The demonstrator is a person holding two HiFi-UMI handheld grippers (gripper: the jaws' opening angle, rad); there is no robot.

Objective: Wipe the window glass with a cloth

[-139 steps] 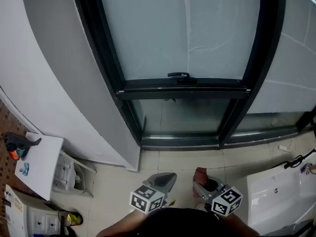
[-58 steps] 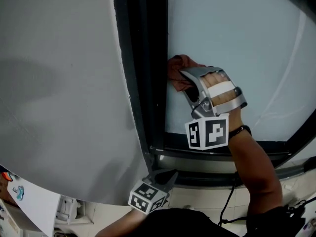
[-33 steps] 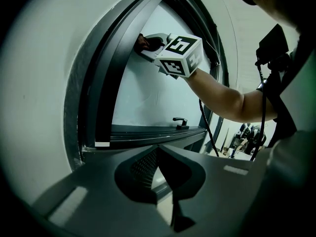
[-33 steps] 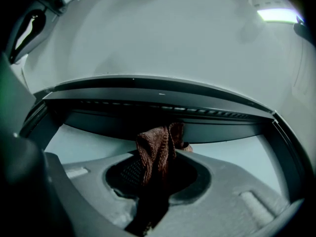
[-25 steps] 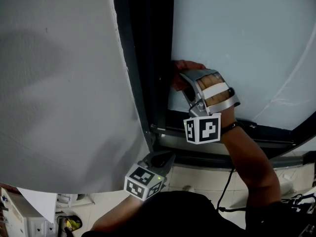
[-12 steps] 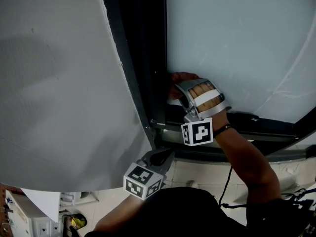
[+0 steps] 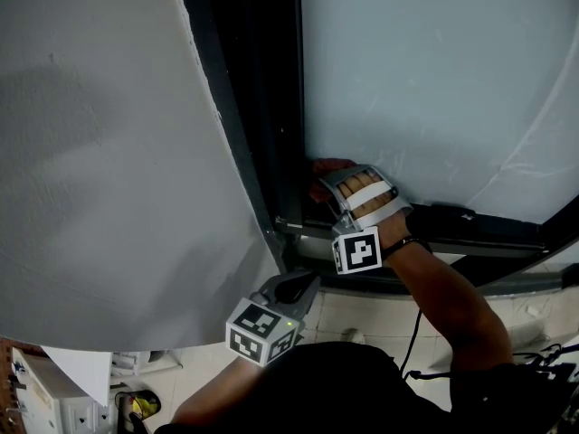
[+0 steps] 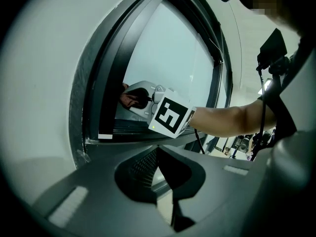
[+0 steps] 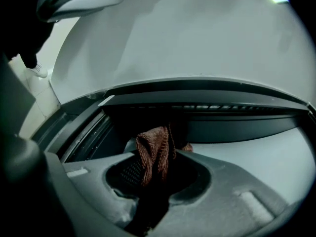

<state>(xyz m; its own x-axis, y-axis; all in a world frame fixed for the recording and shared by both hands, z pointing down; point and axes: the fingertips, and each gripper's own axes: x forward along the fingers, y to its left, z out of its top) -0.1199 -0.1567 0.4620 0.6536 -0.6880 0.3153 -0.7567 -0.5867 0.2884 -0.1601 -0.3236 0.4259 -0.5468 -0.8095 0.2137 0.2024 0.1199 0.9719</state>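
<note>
Right tool (image 7: 318,184) tight on cloth (image 9: 155,152) at lower-left corner of glass (image 7: 434,80), beside frame (image 7: 262,107); left tool (image 7: 293,289) closed, empty.

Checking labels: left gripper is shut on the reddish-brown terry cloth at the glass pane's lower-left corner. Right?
Wrong gripper. The right gripper is shut on the reddish-brown terry cloth at the glass pane's lower-left corner; the right gripper view shows it.

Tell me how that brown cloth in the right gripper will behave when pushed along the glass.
Probably floppy: the cloth slumps in soft folds between the shut jaws of the right gripper. Its nubby weave likely drags on the glass rather than slipping. It looks light, so it may bunch against the window frame.
</note>
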